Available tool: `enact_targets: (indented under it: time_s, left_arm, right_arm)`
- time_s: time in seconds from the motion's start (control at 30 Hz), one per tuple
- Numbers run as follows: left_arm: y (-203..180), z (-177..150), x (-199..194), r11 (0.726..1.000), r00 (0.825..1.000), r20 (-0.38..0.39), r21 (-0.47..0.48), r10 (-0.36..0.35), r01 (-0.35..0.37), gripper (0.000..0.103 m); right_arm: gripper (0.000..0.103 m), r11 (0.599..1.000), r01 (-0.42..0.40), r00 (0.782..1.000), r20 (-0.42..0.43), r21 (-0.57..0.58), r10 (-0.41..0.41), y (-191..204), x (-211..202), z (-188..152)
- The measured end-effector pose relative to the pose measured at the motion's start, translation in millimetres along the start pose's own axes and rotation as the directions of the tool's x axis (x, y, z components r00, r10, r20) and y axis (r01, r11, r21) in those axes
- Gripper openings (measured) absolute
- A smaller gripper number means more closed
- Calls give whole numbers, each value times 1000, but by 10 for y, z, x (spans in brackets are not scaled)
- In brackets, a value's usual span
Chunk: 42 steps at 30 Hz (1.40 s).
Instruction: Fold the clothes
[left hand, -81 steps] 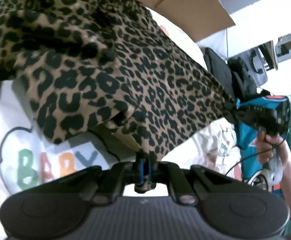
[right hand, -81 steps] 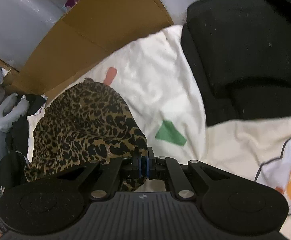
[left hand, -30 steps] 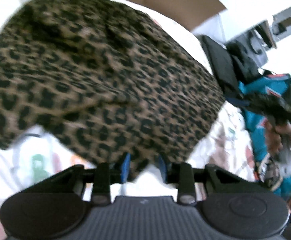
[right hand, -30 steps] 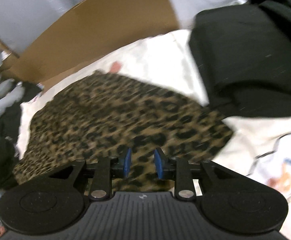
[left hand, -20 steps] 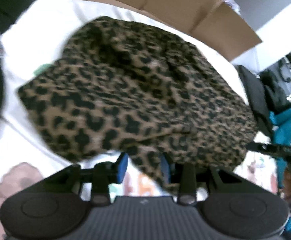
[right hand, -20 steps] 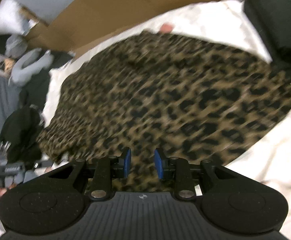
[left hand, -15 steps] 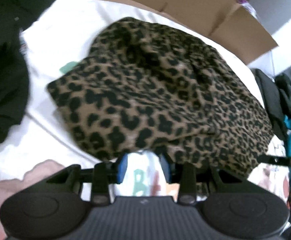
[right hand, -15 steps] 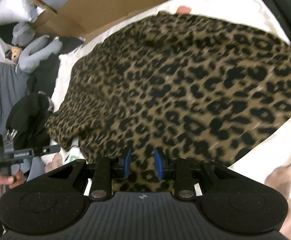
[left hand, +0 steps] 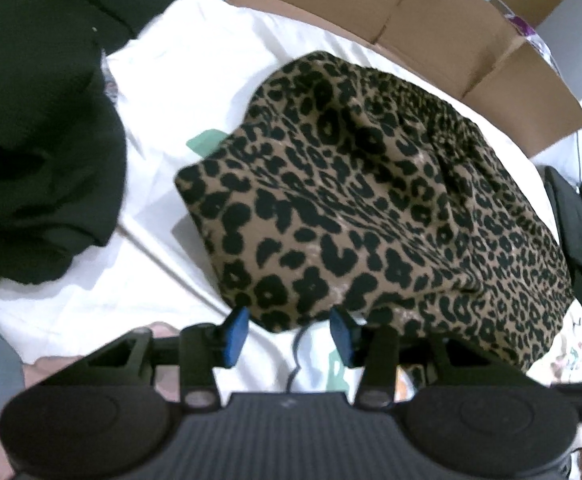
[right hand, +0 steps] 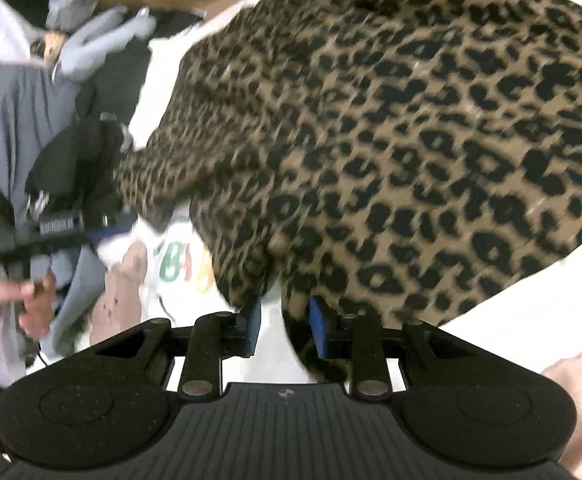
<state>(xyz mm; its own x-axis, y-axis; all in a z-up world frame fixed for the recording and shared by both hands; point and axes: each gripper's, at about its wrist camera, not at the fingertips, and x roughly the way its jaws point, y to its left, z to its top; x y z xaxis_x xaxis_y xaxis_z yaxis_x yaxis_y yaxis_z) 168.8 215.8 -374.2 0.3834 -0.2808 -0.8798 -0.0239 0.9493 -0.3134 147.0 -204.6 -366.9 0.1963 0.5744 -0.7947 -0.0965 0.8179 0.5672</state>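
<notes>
leopard garment (left hand: 371, 208) lies on white sheet (left hand: 195, 80), bare sheet left of it, cardboard box (left hand: 451, 32) behind. left gripper (left hand: 289, 332) jaws just opening, parted at its near hem, gripping nothing. right gripper (right hand: 285, 330) narrowly parted, hem edge between.

Bright, blown-out whites; motion blur, fisheye-bent dark corners.

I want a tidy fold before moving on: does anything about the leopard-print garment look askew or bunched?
Yes. The leopard-print garment lies in a rumpled mound on the white sheet, not flat. In the right wrist view its near edge puckers into a lump and one corner trails off toward the dark clothes. Both grippers are open and off it.
</notes>
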Motion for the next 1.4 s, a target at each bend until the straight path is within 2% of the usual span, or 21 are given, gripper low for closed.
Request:
enact_targets:
  time_s: [0.1, 0.27, 0.4, 0.47, 0.53, 0.67, 0.83, 1.07, 1.1, 1.17, 1.2, 1.23, 1.27, 1.3, 1.4]
  left_arm:
    - [59, 13, -31, 1000, 1000, 21, -13, 22, -21, 48]
    - [177, 7, -54, 998, 998, 42, -39, 53, -52, 48]
    - [225, -1, -60, 997, 996, 60, -34, 69, -67, 48]
    - [243, 26, -63, 997, 995, 77, -43, 63, -59, 48]
    - [260, 52, -67, 997, 994, 94, -51, 57, -52, 48]
    - [297, 143, -58, 997, 989, 140, -62, 58, -49, 51]
    - [335, 254, 42, 995, 980, 183, -77, 72, -59, 54]
    - [251, 240, 168, 1000, 980, 197, -27, 16, -11, 61]
    - [229, 217, 186, 1000, 983, 186, -16, 5, -2, 60]
    - [193, 170, 211, 1000, 986, 166, 3, -14, 14, 52]
    - [190, 148, 207, 1000, 986, 163, 6, -21, 20, 36]
    - [192, 133, 199, 1000, 987, 159, 6, -27, 26, 18]
    - [199, 129, 179, 1000, 987, 156, 2, -28, 28, 11]
    - [203, 133, 154, 1000, 988, 154, 1, -24, 24, 9]
    - [159, 144, 5, 1000, 988, 155, 25, 5, -9, 8]
  right_arm:
    - [34, 1000, -17, 1000, -25, -2, 17, 31, 72, -106]
    - [34, 999, -43, 997, -67, 6, 43, 75, 214, -214]
    - [35, 996, -83, 996, -38, 27, 84, 123, 289, -193]
    - [47, 994, -100, 995, -21, 39, 101, 152, 345, -162]
    - [50, 993, -108, 994, -11, 44, 109, 176, 409, -115]
    - [50, 991, -116, 993, 16, 67, 115, 187, 507, -10]
    - [50, 980, -108, 994, 49, 166, 102, 48, 578, 70]
    - [50, 977, -124, 991, 76, 173, 112, 22, 654, 43]
    - [50, 977, -127, 990, 81, 173, 114, 21, 670, 46]
    - [49, 976, -136, 989, 86, 168, 123, 29, 699, 54]
    - [47, 977, -142, 988, 85, 162, 129, 37, 709, 60]
    - [31, 978, -144, 988, 81, 152, 133, 51, 714, 65]
    - [11, 979, -144, 988, 72, 144, 135, 61, 721, 72]
    - [4, 979, -147, 988, 63, 141, 139, 61, 717, 81]
    - [4, 978, -162, 986, 56, 134, 156, 61, 639, 109]
